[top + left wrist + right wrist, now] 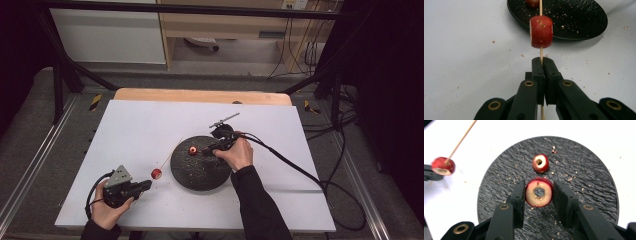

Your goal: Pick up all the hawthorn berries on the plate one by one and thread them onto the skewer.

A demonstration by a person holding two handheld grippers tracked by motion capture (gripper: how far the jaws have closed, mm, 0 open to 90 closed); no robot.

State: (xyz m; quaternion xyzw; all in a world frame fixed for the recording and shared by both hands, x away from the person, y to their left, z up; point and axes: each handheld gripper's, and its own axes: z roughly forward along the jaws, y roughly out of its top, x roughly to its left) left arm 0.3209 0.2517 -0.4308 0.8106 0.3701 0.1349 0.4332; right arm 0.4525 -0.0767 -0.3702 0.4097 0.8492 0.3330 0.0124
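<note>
Fruit rings, cored and red-skinned, three counted: one threaded on the wooden skewer [540, 7], one between the jaws of the right gripper [539, 192], one lying loose on the black plate [599, 182]. Skewer, one, clenched near its lower end by the left gripper [543, 62], whose jaws are pressed together on the stick; its long axis runs from that gripper, near the table's [150, 120] front-left corner, up and away toward the plate's left rim. Threaded ring [541, 31] sits on the stick just beyond the left jaws, apart from them. Right gripper hovers over the plate near its centre, jaws flanking the second ring [539, 192] on both sides; the left jaw looks to touch it, a sliver of gap shows at the right, so whether the grasp is firm cannot be told. Its bored hole faces the right gripper's camera. Third ring [540, 163] lies just beyond it on the plate, hole up. Judgement: the coming move turns on bringing the held ring's hole into line with the skewer's free tip, which lies to the left of the right gripper, by the plate's edge; the right hand is the nearer. Plate, one; grippers, two.
</note>
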